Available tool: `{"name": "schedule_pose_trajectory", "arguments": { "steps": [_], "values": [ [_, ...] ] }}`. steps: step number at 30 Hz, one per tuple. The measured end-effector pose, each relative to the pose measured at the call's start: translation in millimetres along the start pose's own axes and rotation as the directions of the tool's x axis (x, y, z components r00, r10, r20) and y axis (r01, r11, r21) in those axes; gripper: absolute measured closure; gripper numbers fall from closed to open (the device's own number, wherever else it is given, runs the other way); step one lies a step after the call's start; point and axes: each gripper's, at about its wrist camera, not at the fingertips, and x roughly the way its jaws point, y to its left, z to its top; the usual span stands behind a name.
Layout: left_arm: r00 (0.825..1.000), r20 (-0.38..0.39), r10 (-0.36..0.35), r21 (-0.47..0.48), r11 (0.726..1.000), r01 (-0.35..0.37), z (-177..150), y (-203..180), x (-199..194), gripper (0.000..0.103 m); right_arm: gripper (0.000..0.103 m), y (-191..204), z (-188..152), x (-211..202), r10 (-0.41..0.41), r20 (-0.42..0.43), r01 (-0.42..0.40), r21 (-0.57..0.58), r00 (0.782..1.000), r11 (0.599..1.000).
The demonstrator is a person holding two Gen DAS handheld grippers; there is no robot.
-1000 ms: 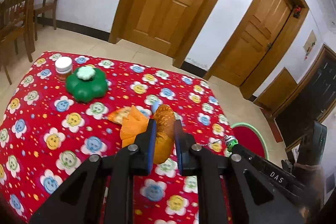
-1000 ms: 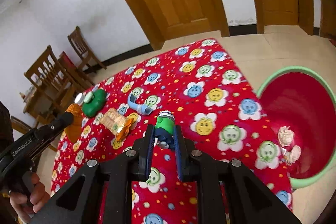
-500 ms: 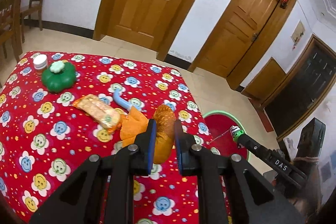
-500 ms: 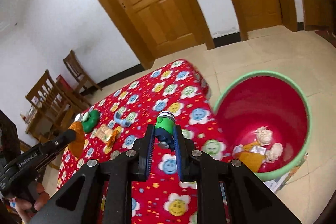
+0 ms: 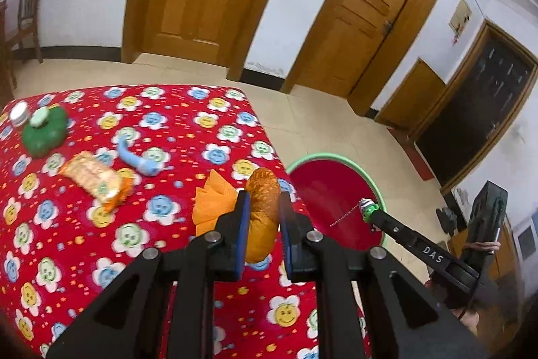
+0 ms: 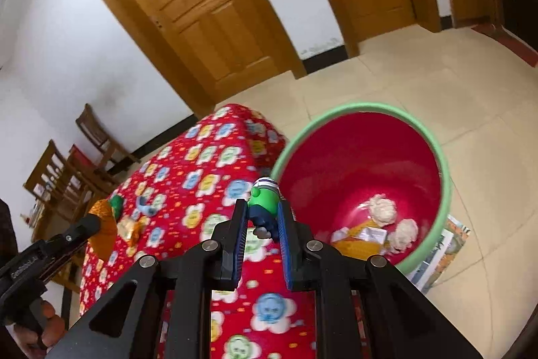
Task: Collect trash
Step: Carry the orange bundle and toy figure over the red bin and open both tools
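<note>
Left gripper (image 5: 263,221) pinching orange bundle (image 5: 261,214), lower end hidden, right gripper (image 6: 262,221) pinching green figurine (image 6: 264,207), feet obscured

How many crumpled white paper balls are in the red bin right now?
2 crumpled white paper balls in the red bin with the green rim: one toward the middle, one nearer the rim. Others may be hidden under the orange wrapper.

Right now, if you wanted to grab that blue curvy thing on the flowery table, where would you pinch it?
Probably the blue curvy thing is best pinched across its thin straight stem, the end farther from the camera, coming straight down from above. It lies flat on the tablecloth, apart from the snack wrapper, and its nearer end looks thicker and curled, likely harder to close on.
</note>
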Motion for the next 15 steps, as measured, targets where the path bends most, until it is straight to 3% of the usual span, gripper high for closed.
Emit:
{"name": "schedule_pose_trajectory", "arguments": {
  "steps": [15],
  "values": [
    [0.992,-0.117,-0.055,0.109,0.992,0.068,-3.9,-57.5,67.5,0.087,0.083,-56.2,4.6,16.3,-0.058,-0.029,0.060,0.077,0.998,0.995]
  ]
}}
